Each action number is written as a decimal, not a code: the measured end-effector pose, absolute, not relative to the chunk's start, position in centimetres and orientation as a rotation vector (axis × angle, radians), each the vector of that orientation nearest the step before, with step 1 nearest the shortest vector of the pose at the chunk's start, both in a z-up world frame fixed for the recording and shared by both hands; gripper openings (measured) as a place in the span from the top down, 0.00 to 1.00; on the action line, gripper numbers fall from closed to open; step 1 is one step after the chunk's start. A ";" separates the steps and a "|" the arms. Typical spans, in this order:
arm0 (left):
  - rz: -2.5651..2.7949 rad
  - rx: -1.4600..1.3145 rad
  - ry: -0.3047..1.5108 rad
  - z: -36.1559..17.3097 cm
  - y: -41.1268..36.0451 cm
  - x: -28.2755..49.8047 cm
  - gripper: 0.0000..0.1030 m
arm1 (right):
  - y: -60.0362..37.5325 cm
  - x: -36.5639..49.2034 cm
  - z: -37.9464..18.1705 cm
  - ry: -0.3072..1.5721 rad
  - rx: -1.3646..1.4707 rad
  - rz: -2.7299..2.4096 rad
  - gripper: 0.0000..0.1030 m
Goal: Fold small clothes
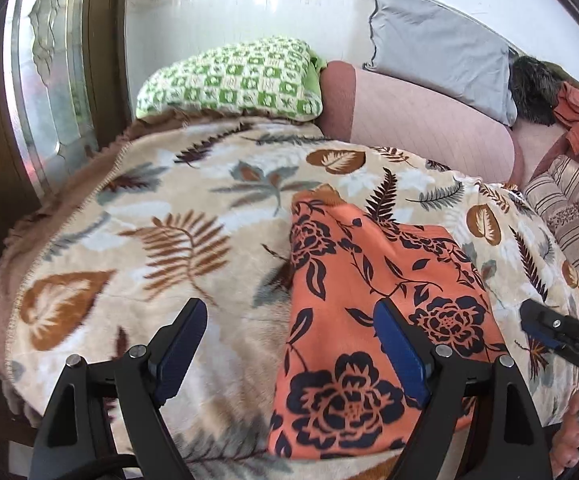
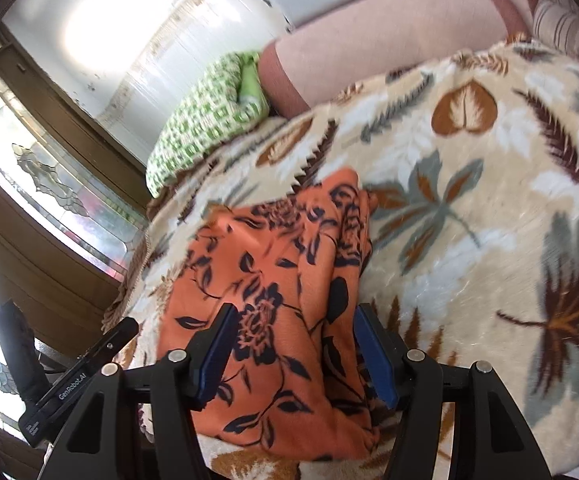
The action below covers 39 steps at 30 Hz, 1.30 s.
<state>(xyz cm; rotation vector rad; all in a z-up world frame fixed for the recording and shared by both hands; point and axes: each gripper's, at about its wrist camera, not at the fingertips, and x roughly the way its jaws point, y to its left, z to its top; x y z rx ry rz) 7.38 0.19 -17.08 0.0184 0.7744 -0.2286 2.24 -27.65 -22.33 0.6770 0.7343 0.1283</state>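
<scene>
An orange garment with dark floral print [image 1: 369, 320] lies folded on a leaf-patterned blanket [image 1: 149, 220]. My left gripper [image 1: 289, 316] is open above the garment's left edge, its right finger over the cloth. In the right wrist view the garment [image 2: 273, 280] lies between the open fingers of my right gripper [image 2: 293, 320], which hovers over its near end. The right gripper also shows at the right edge of the left wrist view [image 1: 549, 328]. Neither gripper holds the cloth.
A green checked pillow [image 1: 233, 80], a pink bolster [image 1: 417, 120] and a grey pillow [image 1: 441, 48] lie along the back wall. A striped cushion [image 1: 569, 216] sits at the right. A wooden glazed door [image 2: 49, 184] stands to the left.
</scene>
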 end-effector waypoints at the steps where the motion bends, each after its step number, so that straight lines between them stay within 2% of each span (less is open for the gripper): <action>1: -0.229 0.022 0.771 -16.7 0.2 7.1 0.17 | -27.7 1.7 -21.9 0.723 0.671 0.133 0.38; 6: -0.227 0.030 0.742 -15.3 0.0 6.0 0.17 | -26.7 -0.2 -19.9 0.693 0.647 0.192 0.38; 11: -0.215 0.035 0.731 -14.8 0.0 5.6 0.17 | -24.3 -0.6 -20.2 0.746 0.605 0.255 0.39; 16: -0.201 0.044 0.733 -14.6 0.2 5.4 0.17 | -22.1 1.4 -25.4 1.000 0.554 0.189 0.39; 21: -0.174 0.065 0.717 -13.9 0.3 5.0 0.17 | -21.8 0.2 -23.2 0.947 0.506 0.172 0.39; 26: -0.153 0.070 0.689 -12.5 0.5 4.3 0.12 | -22.3 -1.6 -18.5 0.805 0.489 0.123 0.39; 32: -0.130 0.093 0.664 -10.9 0.6 3.1 0.11 | -21.4 -3.1 -13.0 0.662 0.405 0.026 0.39; 39: -0.117 0.084 0.645 -9.4 1.3 1.9 0.11 | -20.0 -4.8 -10.1 0.584 0.335 0.009 0.39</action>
